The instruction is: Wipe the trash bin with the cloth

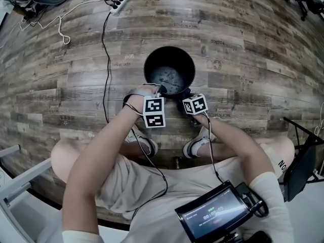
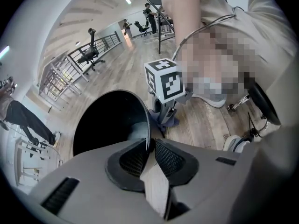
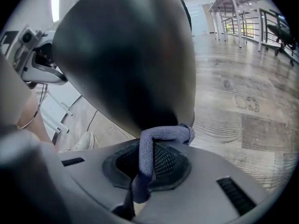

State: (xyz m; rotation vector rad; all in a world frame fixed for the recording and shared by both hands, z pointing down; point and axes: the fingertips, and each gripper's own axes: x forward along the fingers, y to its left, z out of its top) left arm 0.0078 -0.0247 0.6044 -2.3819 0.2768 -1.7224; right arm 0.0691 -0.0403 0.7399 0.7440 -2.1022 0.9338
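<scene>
Trash bin – black, round, upright on the wood floor, open top, just ahead of the person's shoes. Specks of dirt on the inner bottom.

Cloth – blue-grey, rolled into a strip. It is pinched in the right gripper and its folded end lies against the bin's outer wall, low on the side nearest the person. In the left gripper view the cloth shows as a bluish lump under that gripper, at the foot of the bin.

Left gripper: jaws nearly together, clamped on the thin bin rim, one pad inside, one outside. In the head view it sits on the near rim.

Right gripper: jaws closed on the cloth, just right of the left one, outside the wall.

Pose: both forearms reach fwd from the lower edge of the head view and converge at the near rim; left hand has its wrist bent down. Both grippers point steeply down, marker cubes side by side.

Misc.: a screen device at the person's lap; a power strip lies on the floor well beyond the bin.
</scene>
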